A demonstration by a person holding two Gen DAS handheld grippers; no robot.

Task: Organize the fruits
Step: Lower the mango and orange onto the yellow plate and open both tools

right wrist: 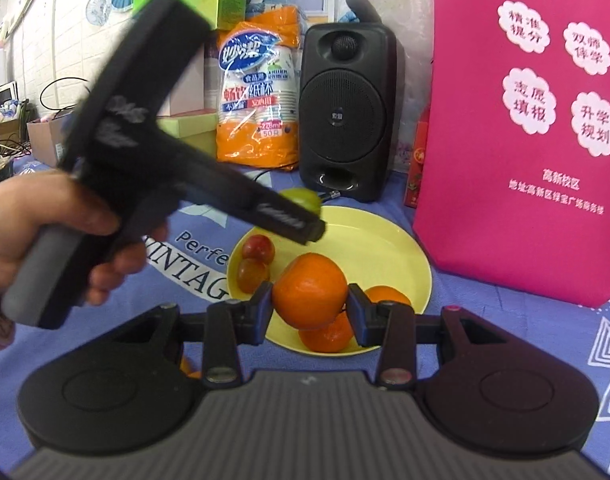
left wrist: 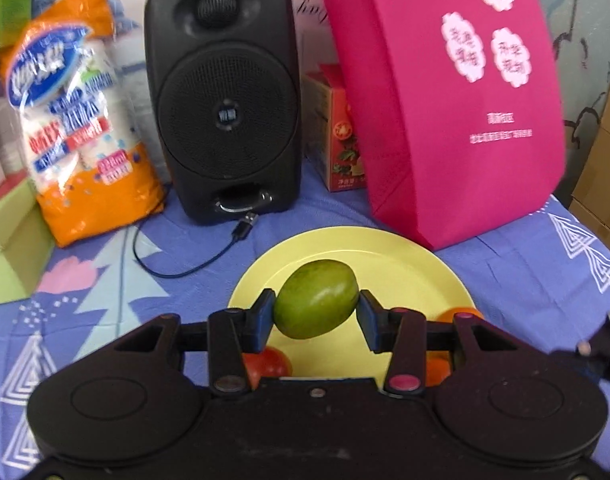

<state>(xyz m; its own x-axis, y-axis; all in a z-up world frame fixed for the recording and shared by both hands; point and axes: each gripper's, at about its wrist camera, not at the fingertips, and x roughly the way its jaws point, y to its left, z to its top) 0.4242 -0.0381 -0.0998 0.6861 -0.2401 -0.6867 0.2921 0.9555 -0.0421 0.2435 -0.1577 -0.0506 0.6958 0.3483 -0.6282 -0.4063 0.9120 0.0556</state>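
My left gripper (left wrist: 316, 314) is shut on a green fruit (left wrist: 316, 299) and holds it above the yellow plate (left wrist: 385, 256). In the right wrist view the left gripper comes in from the left, with the green fruit (right wrist: 305, 198) over the plate's far rim (right wrist: 369, 216). My right gripper (right wrist: 309, 306) is shut on an orange (right wrist: 309, 294) above the plate's near side. Two more oranges (right wrist: 387, 295) and two red fruits (right wrist: 258, 249) lie on the plate. A red fruit (left wrist: 267, 364) and an orange (left wrist: 461, 314) show under the left gripper.
A black speaker (left wrist: 221, 96) with a cable (left wrist: 177, 268), an orange bag of paper cups (left wrist: 77, 120), a pink bag (left wrist: 453, 92) and a red box (left wrist: 339, 136) stand behind the plate on the blue cloth. Green boxes (left wrist: 9, 248) sit at the left.
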